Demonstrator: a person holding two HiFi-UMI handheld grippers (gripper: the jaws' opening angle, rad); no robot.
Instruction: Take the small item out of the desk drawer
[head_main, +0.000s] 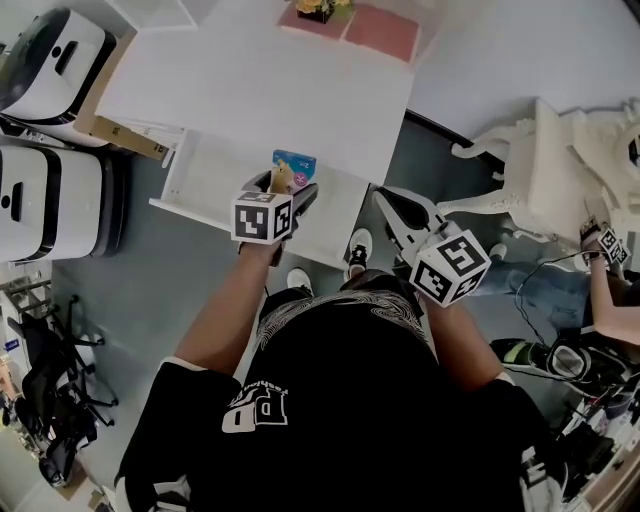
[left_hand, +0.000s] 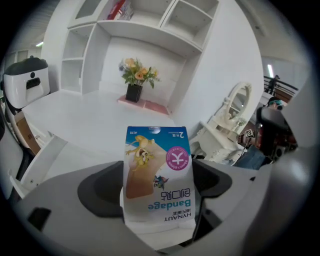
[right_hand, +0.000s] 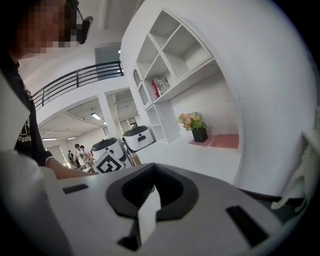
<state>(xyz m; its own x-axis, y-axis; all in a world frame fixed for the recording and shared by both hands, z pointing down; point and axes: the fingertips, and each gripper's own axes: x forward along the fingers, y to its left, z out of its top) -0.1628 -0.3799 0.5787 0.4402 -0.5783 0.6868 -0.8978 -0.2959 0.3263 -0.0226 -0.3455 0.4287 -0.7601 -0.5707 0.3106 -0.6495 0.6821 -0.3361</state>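
Observation:
A small bandage box (head_main: 293, 170), blue and white with a cartoon print, is clamped upright in my left gripper (head_main: 288, 188) above the open white drawer (head_main: 205, 175) of the white desk (head_main: 250, 80). In the left gripper view the bandage box (left_hand: 157, 172) fills the gap of the left gripper (left_hand: 158, 202), with the desk top (left_hand: 85, 120) behind it. My right gripper (head_main: 388, 200) hangs to the right of the drawer, over the grey floor. In its own view the right gripper (right_hand: 149, 202) is shut with nothing held.
Two white machines (head_main: 55, 55) (head_main: 50, 200) and a cardboard box (head_main: 125, 135) stand left of the desk. A flower pot (head_main: 320, 8) and pink mat (head_main: 382, 30) sit at the desk's back. An ornate white chair (head_main: 560, 170) and another person's arm (head_main: 610, 290) are at right.

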